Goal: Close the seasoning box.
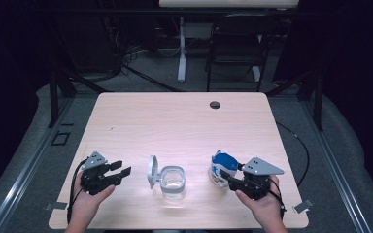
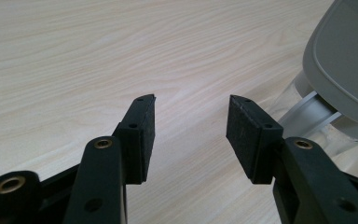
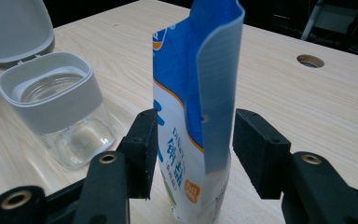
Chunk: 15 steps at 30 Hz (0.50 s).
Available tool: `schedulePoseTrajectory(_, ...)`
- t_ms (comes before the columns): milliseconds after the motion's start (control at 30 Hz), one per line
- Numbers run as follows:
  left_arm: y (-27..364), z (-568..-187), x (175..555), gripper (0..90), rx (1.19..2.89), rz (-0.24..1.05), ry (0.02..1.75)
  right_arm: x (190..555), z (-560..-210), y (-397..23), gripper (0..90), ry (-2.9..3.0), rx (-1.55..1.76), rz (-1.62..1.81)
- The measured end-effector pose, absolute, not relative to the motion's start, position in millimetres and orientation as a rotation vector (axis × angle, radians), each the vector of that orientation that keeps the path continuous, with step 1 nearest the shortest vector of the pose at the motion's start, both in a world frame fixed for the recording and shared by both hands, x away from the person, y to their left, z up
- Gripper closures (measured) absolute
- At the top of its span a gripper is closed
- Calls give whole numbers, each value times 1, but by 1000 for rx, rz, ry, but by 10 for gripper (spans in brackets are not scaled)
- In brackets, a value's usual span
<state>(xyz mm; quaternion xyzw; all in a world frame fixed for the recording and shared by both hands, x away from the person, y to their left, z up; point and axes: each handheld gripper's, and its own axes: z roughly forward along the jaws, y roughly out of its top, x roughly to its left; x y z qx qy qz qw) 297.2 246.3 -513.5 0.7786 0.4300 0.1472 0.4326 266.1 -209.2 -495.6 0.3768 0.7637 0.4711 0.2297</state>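
Note:
A blue-and-white pouch (image 1: 222,167) (image 3: 191,116) with an open top stands upright on the wooden table (image 1: 175,116), right of centre. My right gripper (image 1: 226,177) (image 3: 196,135) is open with the pouch between its jaws; the right pad stands clear of it and the left pad is right beside it. A clear glass jar (image 1: 172,180) (image 3: 60,107) with a grey collar stands left of the pouch, its grey hinged lid (image 1: 151,171) (image 3: 14,28) (image 2: 345,60) flipped up. My left gripper (image 1: 122,168) (image 2: 191,121) is open and empty, just left of the jar's lid.
A round cable hole (image 1: 215,105) (image 3: 310,60) sits near the table's far edge. Beyond the table stand a dark chair (image 1: 238,43) and a white desk leg (image 1: 181,53). Bare tabletop lies between the jar and the far edge.

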Motion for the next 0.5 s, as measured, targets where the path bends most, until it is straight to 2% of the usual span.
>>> schedulePoseTrajectory(500, 246, -514, 297, 522, 1942, 361, 1074, 270, -513, -210, 509, 2097, 1045, 1294)
